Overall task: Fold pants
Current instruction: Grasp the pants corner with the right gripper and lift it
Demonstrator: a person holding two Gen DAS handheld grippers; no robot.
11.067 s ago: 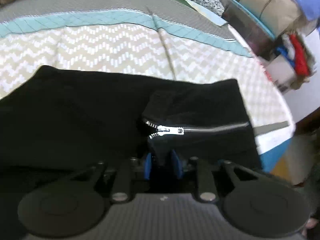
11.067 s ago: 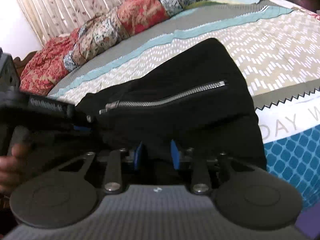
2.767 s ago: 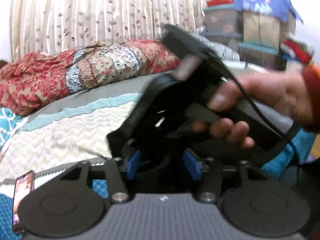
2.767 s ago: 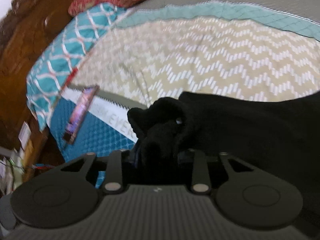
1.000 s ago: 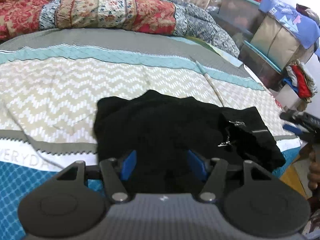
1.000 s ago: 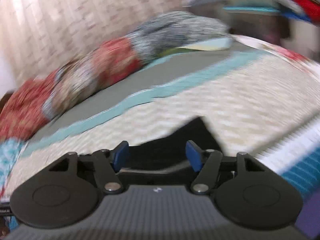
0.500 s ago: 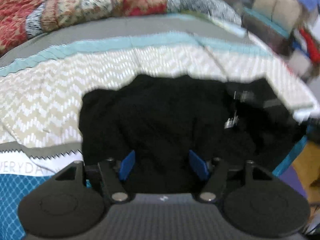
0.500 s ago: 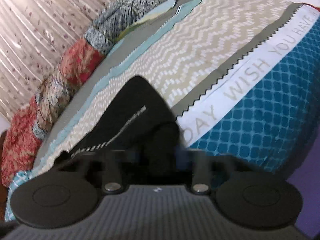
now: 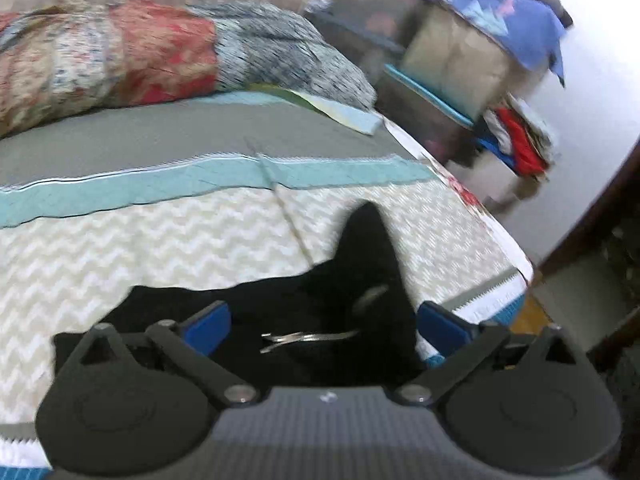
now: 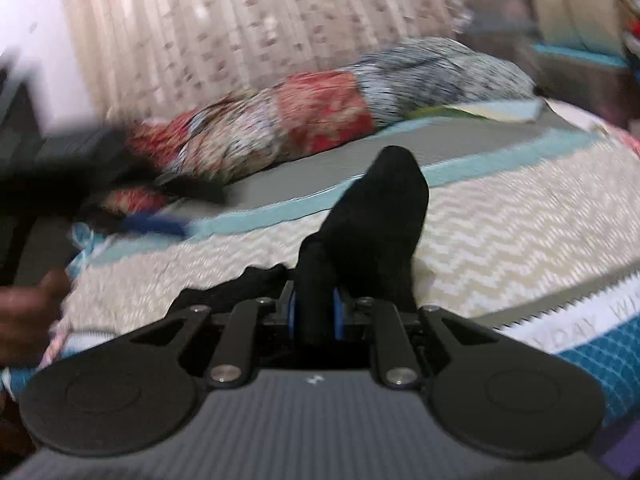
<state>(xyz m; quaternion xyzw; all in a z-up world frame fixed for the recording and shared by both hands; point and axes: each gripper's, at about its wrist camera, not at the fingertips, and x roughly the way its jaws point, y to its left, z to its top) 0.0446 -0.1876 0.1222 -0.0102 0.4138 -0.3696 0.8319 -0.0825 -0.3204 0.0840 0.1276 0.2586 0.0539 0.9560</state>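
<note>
Right wrist view shows my right gripper (image 10: pixel 314 316) clamped on the black pants (image 10: pixel 372 216), peaked toward twelve o'clock over the bedspread (image 10: pixel 520 216). My left gripper (image 9: pixel 320 326) gapes apart above them; I'd carry this fold across evenly, keeping the zipper (image 9: pixel 304 338) tucked flat.

My left hand-held gripper (image 9: pixel 322 326) has its blue pads (image 9: pixel 206 326) spread wide over the black pants (image 9: pixel 320 304), gripping nothing. The pants lie on the bed (image 9: pixel 160 240) right in front of me, one corner peaking toward 12 o'clock, a silver zipper (image 9: pixel 304 338) showing between my pads. Patterned pillows (image 9: pixel 140 56) sit at 11 o'clock; stacked storage boxes (image 9: pixel 460 64) stand at 1 o'clock.
</note>
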